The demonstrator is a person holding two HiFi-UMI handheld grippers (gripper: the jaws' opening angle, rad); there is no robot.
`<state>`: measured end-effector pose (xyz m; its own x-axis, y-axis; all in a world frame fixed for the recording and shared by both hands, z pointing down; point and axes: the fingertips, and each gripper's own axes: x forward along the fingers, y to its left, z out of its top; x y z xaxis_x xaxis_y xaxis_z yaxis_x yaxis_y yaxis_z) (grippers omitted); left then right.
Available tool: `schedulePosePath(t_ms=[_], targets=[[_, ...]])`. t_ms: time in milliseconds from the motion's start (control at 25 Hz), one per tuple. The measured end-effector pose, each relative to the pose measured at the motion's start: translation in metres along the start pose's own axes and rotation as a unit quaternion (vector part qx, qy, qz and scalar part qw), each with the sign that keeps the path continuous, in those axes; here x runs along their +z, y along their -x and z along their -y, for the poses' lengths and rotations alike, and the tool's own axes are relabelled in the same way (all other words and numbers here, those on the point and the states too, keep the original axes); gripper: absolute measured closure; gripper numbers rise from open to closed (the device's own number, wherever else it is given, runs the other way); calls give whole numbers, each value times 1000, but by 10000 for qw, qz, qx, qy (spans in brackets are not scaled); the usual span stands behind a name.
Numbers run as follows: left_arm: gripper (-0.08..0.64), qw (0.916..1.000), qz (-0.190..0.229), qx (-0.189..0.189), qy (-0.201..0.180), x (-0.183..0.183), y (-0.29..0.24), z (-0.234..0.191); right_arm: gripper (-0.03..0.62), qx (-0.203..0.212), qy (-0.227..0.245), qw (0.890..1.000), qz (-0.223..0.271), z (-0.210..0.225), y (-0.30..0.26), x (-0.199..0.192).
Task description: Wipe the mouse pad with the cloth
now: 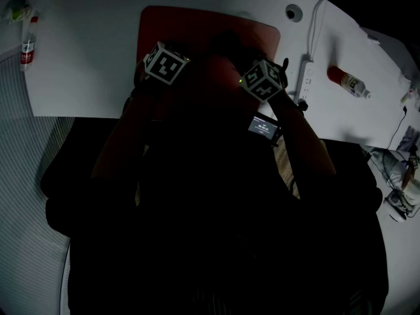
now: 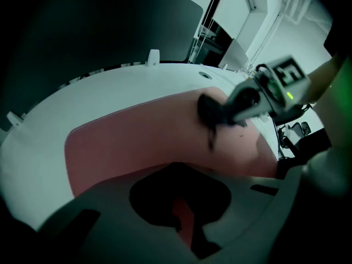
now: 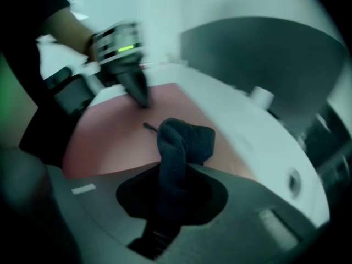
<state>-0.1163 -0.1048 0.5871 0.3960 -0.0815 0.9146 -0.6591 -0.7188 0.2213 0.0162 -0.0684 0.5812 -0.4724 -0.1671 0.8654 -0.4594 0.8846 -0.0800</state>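
Note:
A red mouse pad (image 1: 197, 28) lies on the white table (image 1: 85, 58), also seen in both gripper views (image 2: 137, 142) (image 3: 110, 136). My right gripper (image 3: 168, 213) is shut on a dark bunched cloth (image 3: 184, 142), whose free end rests on the pad's right part. From the left gripper view the cloth (image 2: 212, 114) hangs under that right gripper (image 2: 220, 117). My left gripper (image 2: 184, 216) is low over the pad's left part, its jaws almost together with only a sliver of red between them; its tip (image 3: 141, 99) looks pointed and touches the pad. In the head view only the marker cubes (image 1: 165, 62) (image 1: 262, 79) show.
A bottle (image 1: 27, 41) stands at the table's left edge. Another bottle (image 1: 348, 81) lies on the right. A white cable and strip (image 1: 306, 71) run beside the pad's right side, near a round grommet (image 1: 293, 12). The person's dark body hides the table's near edge.

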Motion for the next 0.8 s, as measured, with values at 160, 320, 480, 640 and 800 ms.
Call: schedulePosePath(t_ms=[160, 320, 480, 640, 800], targets=[[552, 10000, 64, 14, -14, 1, 1, -1, 528, -778, -1136, 9905, -16, 94, 29, -23], [552, 10000, 48, 27, -13, 1, 1, 0, 531, -998, -1384, 9853, -47, 99, 31, -24], [552, 10000, 40, 36, -5, 1, -1, 0, 531, 29, -1303, 9914, 121, 25, 11, 3], [552, 10000, 27, 46, -29, 2, 0, 0, 531, 1514, -467, 9874, 29, -90, -15, 30], [552, 10000, 32, 71, -23, 2, 0, 0, 531, 1646, 290, 9859, 34, -107, -21, 31]])
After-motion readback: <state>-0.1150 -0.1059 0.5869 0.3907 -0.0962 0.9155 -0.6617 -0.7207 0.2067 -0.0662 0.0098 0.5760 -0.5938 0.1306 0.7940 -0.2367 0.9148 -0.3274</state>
